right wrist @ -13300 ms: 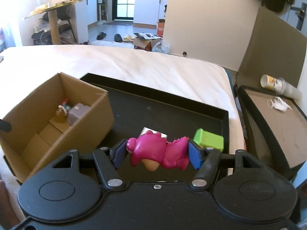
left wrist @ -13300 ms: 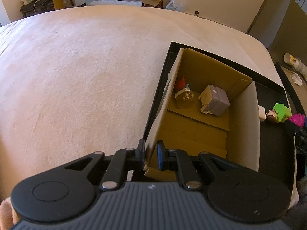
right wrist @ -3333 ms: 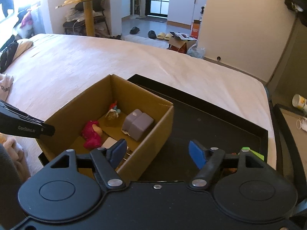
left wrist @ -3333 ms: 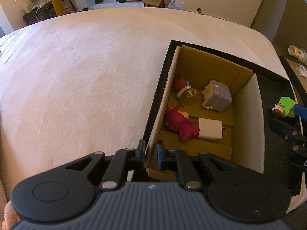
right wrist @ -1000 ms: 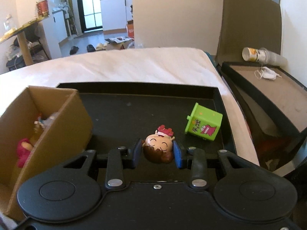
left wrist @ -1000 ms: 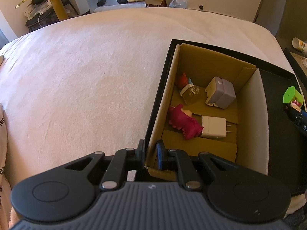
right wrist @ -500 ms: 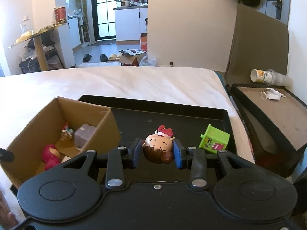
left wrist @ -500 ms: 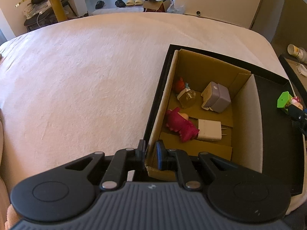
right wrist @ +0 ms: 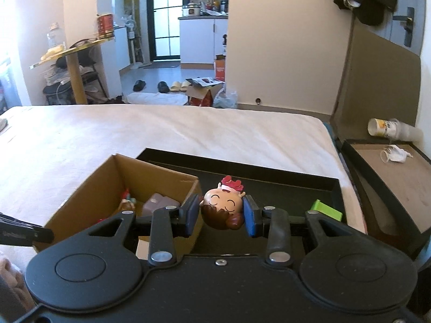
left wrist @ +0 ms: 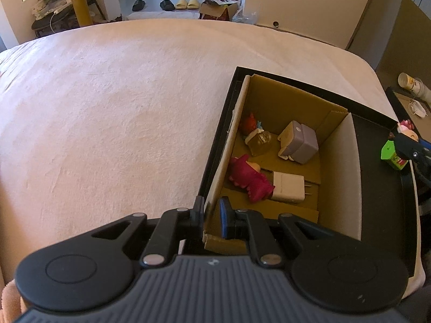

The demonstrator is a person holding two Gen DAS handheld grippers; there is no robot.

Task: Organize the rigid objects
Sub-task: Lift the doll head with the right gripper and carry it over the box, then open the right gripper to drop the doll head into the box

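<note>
My left gripper (left wrist: 211,216) is shut on the near left wall of the cardboard box (left wrist: 237,123), which stands in a black tray (left wrist: 377,210). Inside the box lie a pink dinosaur toy (left wrist: 249,177), a white charger (left wrist: 288,191), a grey block (left wrist: 300,142) and a small clear figure (left wrist: 258,138). My right gripper (right wrist: 222,212) is shut on a small doll head (right wrist: 222,210) with brown hair and a red bow, held in the air above the tray beside the box (right wrist: 89,191). A green cube (right wrist: 327,210) lies on the tray (right wrist: 282,185) to the right.
The tray sits on a bed with a pale cover (left wrist: 121,107). A second black tray (right wrist: 393,177) with a crumpled mask and a tipped paper cup (right wrist: 388,127) stands to the right of the bed. Beyond the bed are shoes, a carton and a round table.
My right gripper has risen and swung left toward the box with the doll head in it. The green cube stays on the tray. My left gripper keeps its hold on the box wall.
</note>
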